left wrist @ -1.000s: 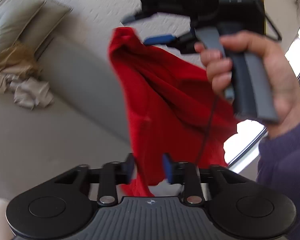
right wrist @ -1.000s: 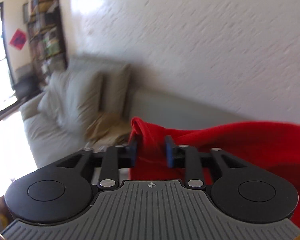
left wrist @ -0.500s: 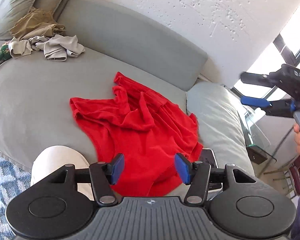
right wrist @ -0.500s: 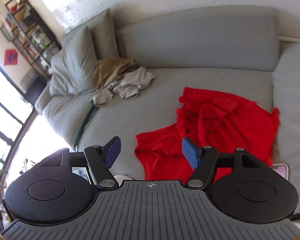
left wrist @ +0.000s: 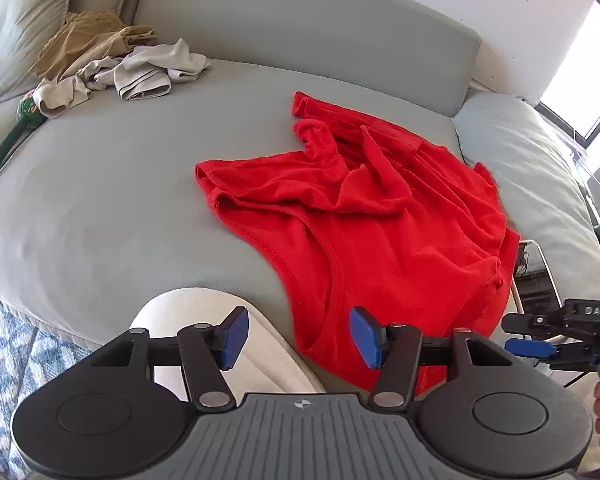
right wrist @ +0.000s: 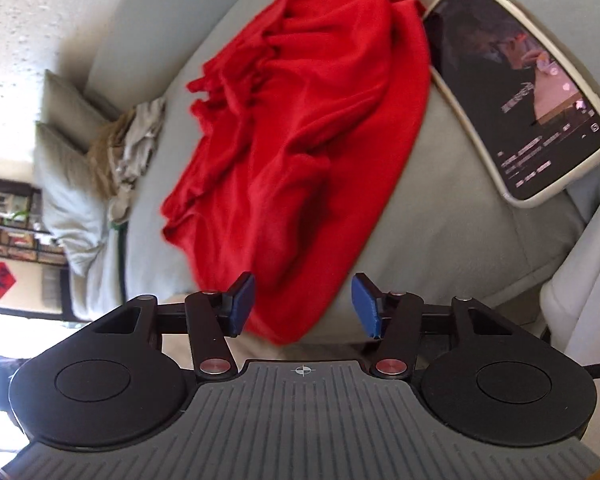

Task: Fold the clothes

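A red garment lies crumpled on the grey sofa seat, its near hem hanging over the front edge. My left gripper is open just above that hem, the cloth showing between its blue pads without touching them. In the right wrist view the same red garment spreads away from my right gripper. Its jaws are closing, with the near edge of the cloth between the pads and not pressed. The right gripper also shows at the lower right of the left wrist view.
A heap of beige and grey clothes lies at the sofa's back left by a cushion. A phone with a lit screen rests right of the garment. A pale knee and a blue patterned rug are below.
The red garment was held up in the air by both grippers, then was let go and now lies on the sofa. Both grippers have come down to its near edge; the right one has rolled.
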Demonstrator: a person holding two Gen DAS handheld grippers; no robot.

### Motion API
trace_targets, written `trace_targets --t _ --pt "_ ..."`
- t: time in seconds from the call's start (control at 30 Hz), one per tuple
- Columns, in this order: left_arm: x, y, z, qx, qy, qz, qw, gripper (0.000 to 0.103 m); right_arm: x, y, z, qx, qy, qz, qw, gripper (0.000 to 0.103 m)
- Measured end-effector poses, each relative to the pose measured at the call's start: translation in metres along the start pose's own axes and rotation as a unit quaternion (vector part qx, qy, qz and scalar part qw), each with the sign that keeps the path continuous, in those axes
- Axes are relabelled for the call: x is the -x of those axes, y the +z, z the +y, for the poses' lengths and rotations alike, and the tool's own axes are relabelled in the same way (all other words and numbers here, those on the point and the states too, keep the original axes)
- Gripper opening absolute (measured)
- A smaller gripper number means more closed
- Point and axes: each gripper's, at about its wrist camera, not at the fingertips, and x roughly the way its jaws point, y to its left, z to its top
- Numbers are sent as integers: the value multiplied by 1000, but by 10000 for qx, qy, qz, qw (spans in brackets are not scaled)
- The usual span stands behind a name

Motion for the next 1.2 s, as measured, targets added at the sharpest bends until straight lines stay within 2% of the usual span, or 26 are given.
trace_targets --t 0.1,0.2,0.23,0.27,0.37,0.43,0.6,0.7,0.77,0.8,0.9,0.93,0.97,1.03,1.1,1.13,1.2 --pt "-5 0 -1 -8 116 -41 9999 54 -11 8 -5 202 -342 -504 9979 49" --pt "-10 3 -1 70 113 -53 9999 55 -27 16 -1 444 -353 -607 9965 47" --pt "-11 4 -2 94 112 -60 9999 55 -31 17 3 582 -383 -626 9956 30" --pt "-11 5 -2 100 124 -71 9998 55 -35 18 6 702 -453 -611 9946 2" --pt "-7 7 -3 87 148 -154 9997 55 -23 26 12 645 -528 -785 9934 1" --pt "-5 9 -3 144 113 -183 9997 55 5 35 18 763 -659 -1216 9874 1" --pt "-9 12 -8 178 19 -107 9998 55 93 57 20 711 -1196 -2464 9591 1" --pt "-14 10 -14 146 4 10 9999 55 128 73 12 537 -1653 -2927 9403 1" --pt "-18 9 -15 186 -4 67 9998 55 137 84 5 379 -1967 -2945 9344 2" --pt "-20 8 -15 208 -1 87 9997 55 137 90 2 318 -2052 -2810 9370 2" --pt "-26 9 -18 203 33 111 9997 55 134 95 -3 220 -2008 -2482 9474 19" --pt "-29 10 -20 130 47 92 9999 55 133 92 -2 219 -1950 -2435 9499 39" --pt "-32 12 -24 -23 95 56 9999 55 132 87 0 242 -1835 -2400 9530 52" --pt "-39 17 -36 -492 230 -75 9985 55 128 75 4 299 -1603 -2285 9598 52" --pt "-46 22 -51 -1140 142 -302 9929 51 120 66 7 277 -1254 -2050 9703 52" --pt "-49 26 -60 -1399 -31 -399 9894 51 116 62 8 249 -1062 -1918 9754 52" --pt "-58 34 -75 -1610 -496 -490 9845 51 109 53 10 199 -705 -1652 9835 52"
